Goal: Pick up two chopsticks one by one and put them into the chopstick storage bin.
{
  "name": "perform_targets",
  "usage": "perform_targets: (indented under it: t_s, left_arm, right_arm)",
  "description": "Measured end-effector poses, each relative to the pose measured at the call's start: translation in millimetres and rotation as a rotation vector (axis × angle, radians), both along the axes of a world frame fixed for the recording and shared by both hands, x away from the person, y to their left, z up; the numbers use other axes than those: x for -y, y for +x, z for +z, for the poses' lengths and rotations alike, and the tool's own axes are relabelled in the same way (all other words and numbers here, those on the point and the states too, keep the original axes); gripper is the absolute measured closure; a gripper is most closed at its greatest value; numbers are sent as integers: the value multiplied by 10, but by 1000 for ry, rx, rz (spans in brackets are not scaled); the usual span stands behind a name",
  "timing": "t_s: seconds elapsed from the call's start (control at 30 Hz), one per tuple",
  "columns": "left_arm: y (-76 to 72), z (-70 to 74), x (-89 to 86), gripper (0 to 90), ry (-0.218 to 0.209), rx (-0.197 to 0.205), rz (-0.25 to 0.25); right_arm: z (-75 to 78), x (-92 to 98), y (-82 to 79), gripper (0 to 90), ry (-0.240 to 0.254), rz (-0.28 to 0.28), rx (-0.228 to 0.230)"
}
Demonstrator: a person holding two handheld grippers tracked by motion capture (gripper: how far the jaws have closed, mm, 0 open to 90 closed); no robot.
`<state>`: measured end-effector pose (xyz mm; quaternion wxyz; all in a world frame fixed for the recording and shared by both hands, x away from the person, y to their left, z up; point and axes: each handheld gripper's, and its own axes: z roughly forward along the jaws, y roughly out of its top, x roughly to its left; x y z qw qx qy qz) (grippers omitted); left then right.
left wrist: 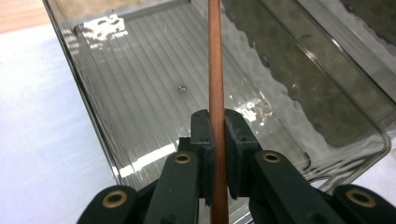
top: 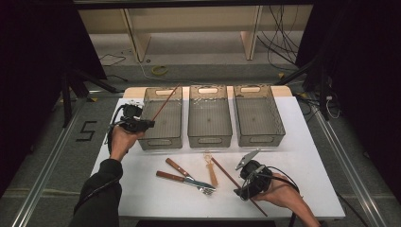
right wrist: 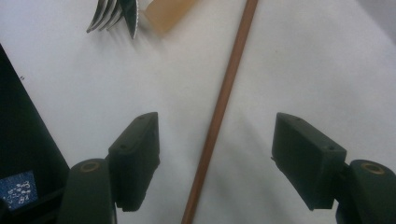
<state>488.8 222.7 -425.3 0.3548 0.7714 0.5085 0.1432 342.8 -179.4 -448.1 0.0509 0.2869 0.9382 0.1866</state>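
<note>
My left gripper (top: 150, 124) (left wrist: 218, 128) is shut on a reddish-brown chopstick (top: 165, 102) (left wrist: 215, 70), which slants up and away over the leftmost clear bin (top: 161, 142) (left wrist: 93, 107). Low on the white table, my right gripper (top: 238, 191) (right wrist: 215, 142) hangs open over a second chopstick (top: 228, 174) (right wrist: 229, 88) that lies flat between the spread jaws; neither pad touches it. Just beyond lie a fork (top: 204, 189) (right wrist: 103, 14) and a knife (top: 201, 182) (right wrist: 132, 16) with wooden handles, plus a pale wooden utensil (top: 212, 172) (right wrist: 166, 11).
Three clear bins stand in a row at the back of the table; the middle bin (top: 208, 139) and the right bin (top: 259, 139) hold nothing I can see. The table's dark front edge (right wrist: 23, 154) runs close to my right gripper.
</note>
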Motion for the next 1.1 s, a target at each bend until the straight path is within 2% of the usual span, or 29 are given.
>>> perform_targets:
  t_s: [0.5,0.6,0.7,0.8,0.87,0.97,1.1]
  left_arm:
    - [38,-112,-19,819,-3,-43,38]
    - [36,-105,-14,714,-10,-52,37]
    - [7,-66,-9,632,-14,-39,28]
    - [-46,-20,-6,521,-41,-25,16]
    - [-102,9,-2,511,-56,-16,-11]
    - [-218,35,21,435,-79,1,-44]
    - [-375,15,71,350,-105,47,-93]
  right_arm:
    - [-7,-2,-1,330,-6,-3,-8]
    - [-5,-1,-2,330,-6,-6,-8]
    - [-6,0,0,331,-10,-1,-9]
    - [-1,8,5,333,-14,-1,-9]
    - [-2,10,6,335,-10,-2,-11]
    - [-1,16,14,345,-15,-9,-11]
    - [1,10,23,375,-25,-17,-20]
